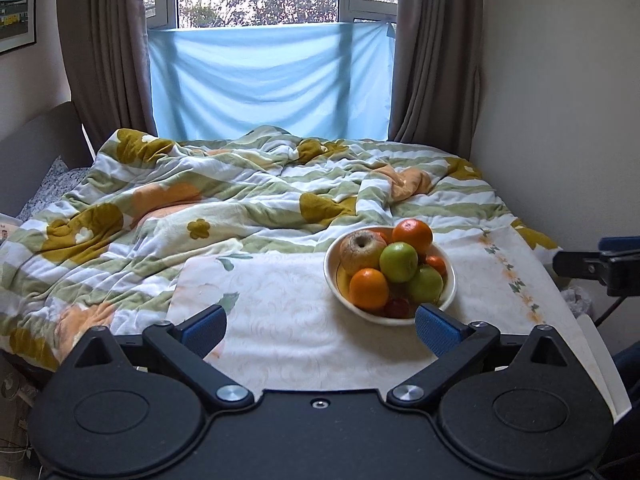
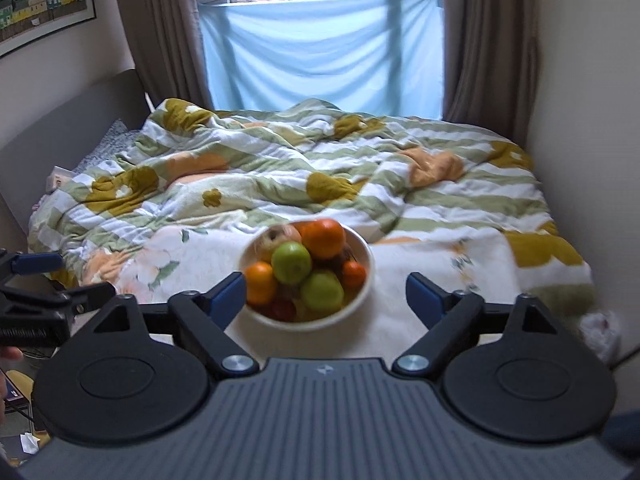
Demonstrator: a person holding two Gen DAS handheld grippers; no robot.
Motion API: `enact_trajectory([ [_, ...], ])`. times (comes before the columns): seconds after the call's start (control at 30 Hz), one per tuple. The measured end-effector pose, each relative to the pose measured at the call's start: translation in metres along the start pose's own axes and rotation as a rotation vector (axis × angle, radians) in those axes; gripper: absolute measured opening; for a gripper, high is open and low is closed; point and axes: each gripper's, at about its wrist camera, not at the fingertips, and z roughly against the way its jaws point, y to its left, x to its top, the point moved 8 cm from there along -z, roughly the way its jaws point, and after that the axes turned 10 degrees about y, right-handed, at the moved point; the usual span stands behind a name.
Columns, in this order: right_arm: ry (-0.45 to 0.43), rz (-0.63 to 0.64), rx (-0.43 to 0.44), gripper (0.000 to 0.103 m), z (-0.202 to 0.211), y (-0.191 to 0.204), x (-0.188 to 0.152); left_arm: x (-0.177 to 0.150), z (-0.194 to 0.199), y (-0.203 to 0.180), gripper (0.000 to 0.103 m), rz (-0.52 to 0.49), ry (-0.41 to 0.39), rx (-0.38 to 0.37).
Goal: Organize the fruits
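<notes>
A white bowl point(image 1: 333, 276) point(image 2: 366, 276) piled with fruit stands on a pale flowered cloth point(image 1: 280, 320) point(image 2: 192, 256) at the near end of the bed. On top lie oranges point(image 1: 413, 235) point(image 2: 323, 238), green apples point(image 1: 398, 262) point(image 2: 291, 262) and a yellowish apple point(image 1: 362, 251). My left gripper point(image 1: 320, 330) is open and empty, to the near left of the bowl. My right gripper point(image 2: 325, 298) is open wide just before the bowl, its fingers apart from the rim and nothing between the pads. Each gripper shows at the edge of the other's view.
A rumpled green, white and mustard quilt point(image 1: 220, 200) point(image 2: 320, 168) covers the bed behind the bowl. Walls close in on the right point(image 1: 560, 120). Brown curtains and a blue sheet point(image 1: 268, 84) hang at the window. A framed picture point(image 2: 40, 4) hangs on the left wall.
</notes>
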Motion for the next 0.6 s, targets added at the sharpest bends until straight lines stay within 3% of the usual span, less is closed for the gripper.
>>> enact_trajectory([
  [0.33, 0.098, -0.082, -0.079, 0.103, -0.003, -0.011, -0.059, -0.039, 0.001, -0.004, 0.103, 0.006, 0.063, 0.008],
  [0.6, 0.114, -0.097, -0.114, 0.103, 0.002, -0.015, -0.074, -0.046, 0.001, -0.010, 0.103, 0.000, 0.068, 0.008],
])
